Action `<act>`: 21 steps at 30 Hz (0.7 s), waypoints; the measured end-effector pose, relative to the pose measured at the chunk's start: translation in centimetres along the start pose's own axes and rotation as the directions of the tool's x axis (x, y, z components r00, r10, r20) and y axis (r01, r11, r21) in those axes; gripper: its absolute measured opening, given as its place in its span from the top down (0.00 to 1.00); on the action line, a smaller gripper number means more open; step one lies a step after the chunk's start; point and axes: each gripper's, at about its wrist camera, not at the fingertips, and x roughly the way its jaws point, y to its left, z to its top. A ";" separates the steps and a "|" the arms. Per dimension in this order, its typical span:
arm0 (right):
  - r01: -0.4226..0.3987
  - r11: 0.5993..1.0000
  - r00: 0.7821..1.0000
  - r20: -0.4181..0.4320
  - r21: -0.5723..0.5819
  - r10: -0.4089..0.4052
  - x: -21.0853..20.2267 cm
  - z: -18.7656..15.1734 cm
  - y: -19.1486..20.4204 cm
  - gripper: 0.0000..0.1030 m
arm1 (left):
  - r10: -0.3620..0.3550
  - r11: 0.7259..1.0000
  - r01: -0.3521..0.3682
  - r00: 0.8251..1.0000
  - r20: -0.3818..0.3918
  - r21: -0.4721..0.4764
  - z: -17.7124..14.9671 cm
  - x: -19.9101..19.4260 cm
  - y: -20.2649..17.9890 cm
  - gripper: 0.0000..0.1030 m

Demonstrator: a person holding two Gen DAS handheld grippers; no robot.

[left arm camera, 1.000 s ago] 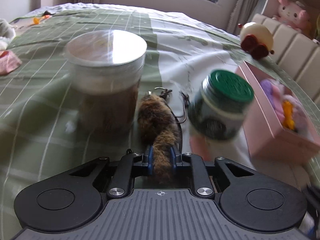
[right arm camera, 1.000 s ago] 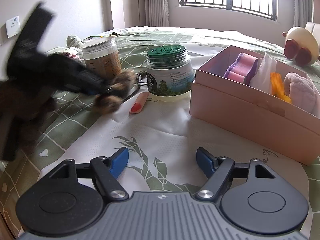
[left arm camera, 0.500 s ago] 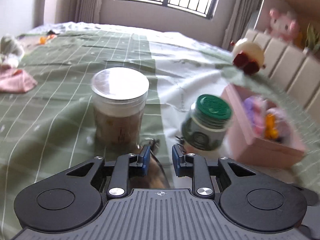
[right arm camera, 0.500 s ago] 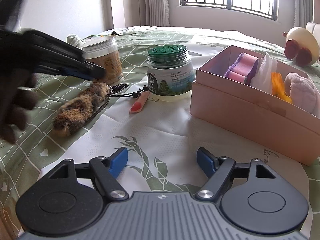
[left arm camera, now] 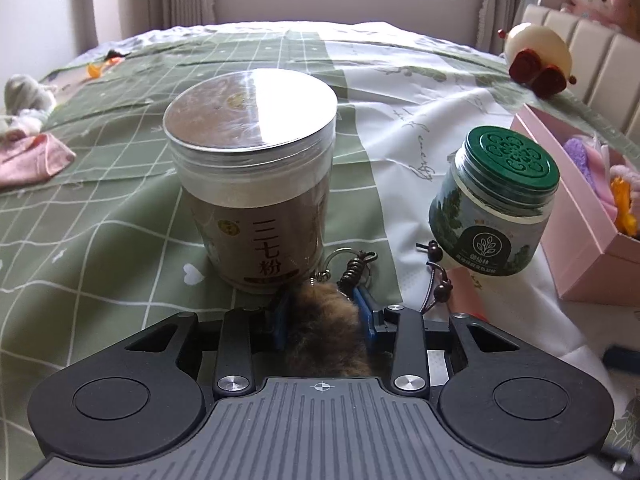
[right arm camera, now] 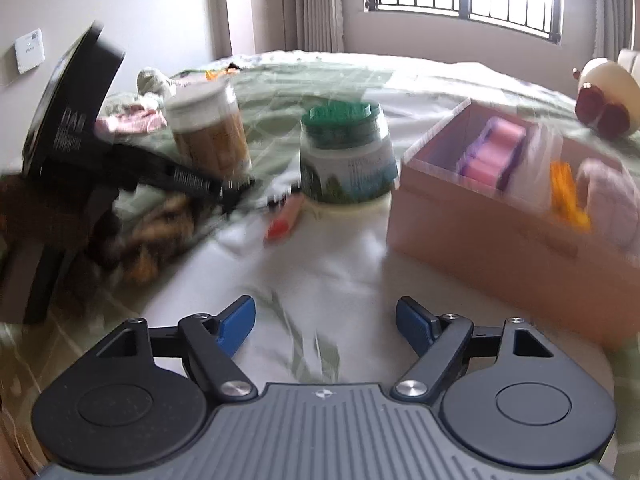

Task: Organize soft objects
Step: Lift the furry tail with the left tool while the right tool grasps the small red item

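One furry brown keychain tail (left arm camera: pixel 326 316), lower centre of frame on the bed, before the brown jar (left arm camera: pixel 256 184): light, limp, compressible; take mid-body, clear of its metal ring. Left gripper (left arm camera: pixel 323 312) jaws, just been opening, flank the fur; whether the pads press it I cannot tell. Right gripper (right arm camera: pixel 325 322) jaws spread, empty.

Right wrist view motion-blurred; furry keychain (left arm camera: pixel 326 320) rear hidden under left claw (left arm camera: pixel 322 314) body; pink box (left arm camera: pixel 580 216) cut off at frame edge.
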 end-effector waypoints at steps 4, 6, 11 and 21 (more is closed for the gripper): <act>-0.024 0.999 1.000 0.002 -0.036 0.024 1.2 3.1 0.9 0.38 | -0.034 0.999 0.034 0.999 0.022 0.020 -0.5 -0.2 0.2 0.63; -0.034 0.998 0.999 -0.013 -0.053 0.033 2.2 4.4 1.5 0.41 | -0.059 0.998 0.059 0.998 0.024 0.003 -0.5 -0.2 0.7 0.64; -0.026 0.999 0.998 -0.063 -0.047 0.023 5.5 5.9 2.1 0.52 | -0.109 0.994 0.110 0.993 0.038 -0.022 -0.8 -0.3 1.6 0.69; -0.051 0.996 0.987 -0.153 -0.071 0.039 7.6 7.7 3.1 0.96 | -0.171 0.985 0.171 0.980 0.101 0.009 -1.2 -1.9 0.8 0.83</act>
